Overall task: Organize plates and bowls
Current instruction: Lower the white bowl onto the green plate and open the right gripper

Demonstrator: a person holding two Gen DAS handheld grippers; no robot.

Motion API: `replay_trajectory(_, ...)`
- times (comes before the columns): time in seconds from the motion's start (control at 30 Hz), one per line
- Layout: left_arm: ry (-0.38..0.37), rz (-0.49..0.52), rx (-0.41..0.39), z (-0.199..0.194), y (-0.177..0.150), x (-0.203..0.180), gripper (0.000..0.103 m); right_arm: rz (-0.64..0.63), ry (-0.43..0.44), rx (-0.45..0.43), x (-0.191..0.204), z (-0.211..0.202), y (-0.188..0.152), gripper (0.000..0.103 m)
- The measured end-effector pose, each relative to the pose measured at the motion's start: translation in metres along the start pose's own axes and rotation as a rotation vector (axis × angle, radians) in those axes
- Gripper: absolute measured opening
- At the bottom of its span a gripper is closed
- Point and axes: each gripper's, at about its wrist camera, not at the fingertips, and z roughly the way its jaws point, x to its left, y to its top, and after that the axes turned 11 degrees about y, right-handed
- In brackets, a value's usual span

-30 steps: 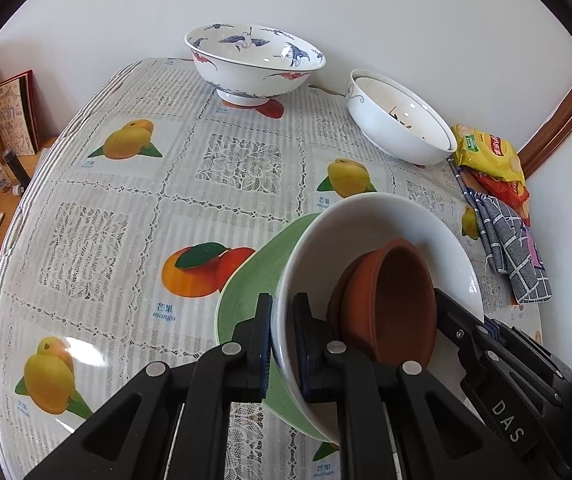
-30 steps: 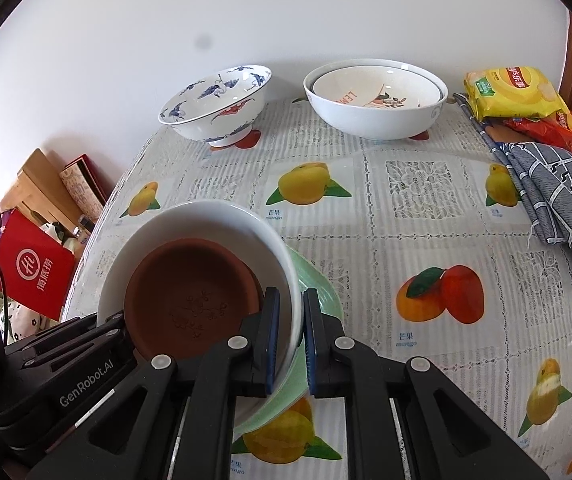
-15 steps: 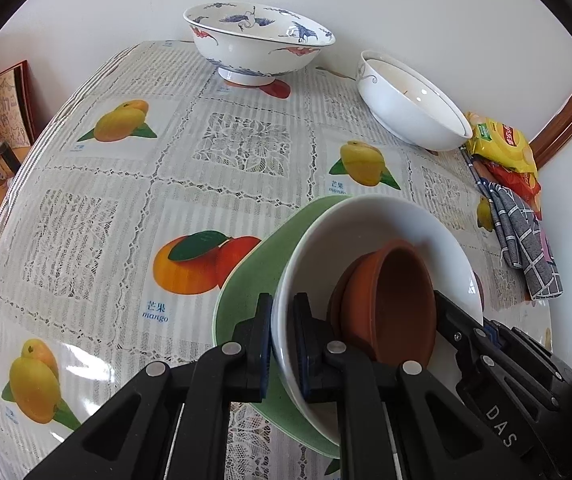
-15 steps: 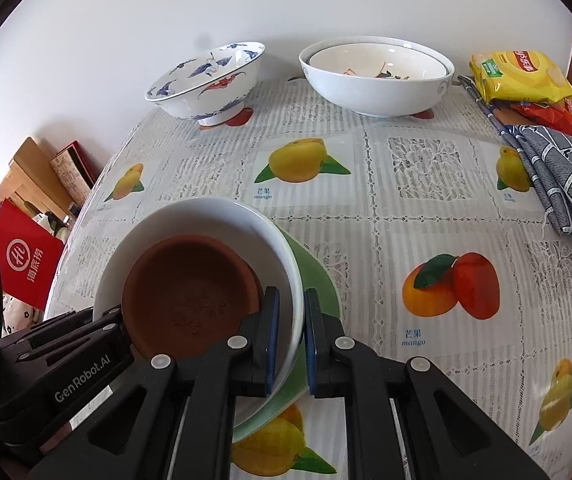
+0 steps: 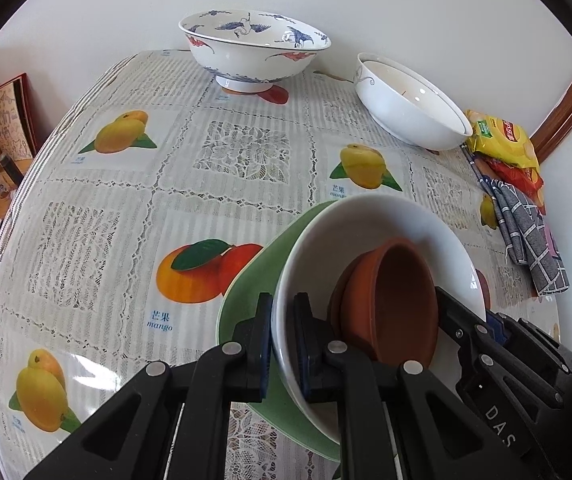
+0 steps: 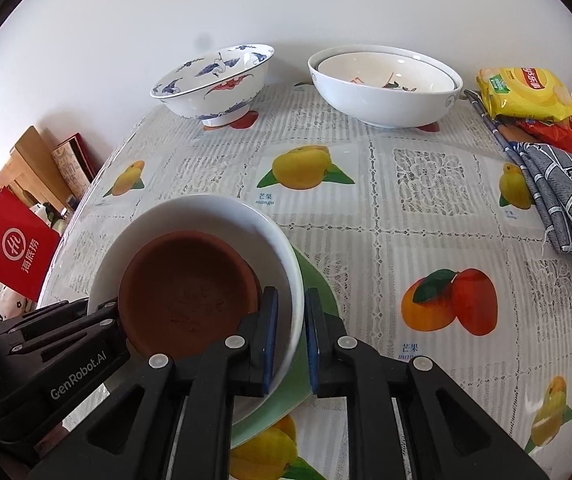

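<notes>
In the left wrist view, we are clamping our left hand-held gripper [image 5: 283,344] on the near rim of the white bowl [image 5: 366,224], one finger outside the wall and one inside. A brown dish [image 5: 394,300] is sitting tilted inside that bowl, and a green plate [image 5: 253,280] is lying under it on the worktop [image 5: 97,216], near its front edge. Our right hand-held gripper [image 5: 482,330] is showing at the bowl's right side. Toward the worktop's far edge, a crane bowl [image 5: 251,54] and a plain bowl [image 5: 406,108] are standing well apart from the stack. Snack bags [image 5: 502,140] and a cloth [image 5: 530,240] are lying along the right edge.

In the right wrist view, we are clamping our right hand-held gripper [image 6: 290,340] on the white bowl's [image 6: 189,212] right rim, with the brown dish [image 6: 185,292] just beside the inner finger. The left hand-held gripper [image 6: 103,312] is meeting the bowl's opposite rim. The green plate [image 6: 318,288] is peeking out beneath. The crane bowl [image 6: 215,80] and plain bowl [image 6: 382,96], which is holding a second bowl nested inside, are standing by the far edge.
</notes>
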Motion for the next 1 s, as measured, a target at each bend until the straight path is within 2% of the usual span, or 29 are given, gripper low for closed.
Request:
replay_trajectory(0.17, -0.009, -0.003, 0.015, 0.0, -0.001, 0.003, 0.016, -0.005, -0.013, 0.003, -0.003, -0.003, -0.002, 0.021)
replay_trajectory(0.47, 0.022, 0.01, 0.011, -0.005, -0.002, 0.0, 0.016, -0.028, -0.017, 0.028, -0.001, -0.006, -0.005, 0.022)
replay_trajectory(0.57, 0.045, 0.019, -0.014, -0.01, 0.0, -0.001, 0.021, -0.042, -0.021, 0.03, 0.001, -0.009, -0.005, 0.024)
replay_trajectory(0.63, 0.053, 0.024, -0.026, -0.013, 0.002, -0.002, 0.022, -0.057, -0.031, 0.026, 0.003, -0.011, -0.005, 0.026)
replay_trajectory(0.7, 0.061, 0.027, -0.031, -0.014, 0.002, -0.003, 0.022, -0.067, -0.057, 0.024, 0.004, -0.012, -0.004, 0.034)
replay_trajectory(1.0, 0.055, 0.022, -0.031, -0.021, -0.002, -0.001, 0.025, -0.068, -0.05, 0.009, 0.001, -0.026, -0.01, 0.036)
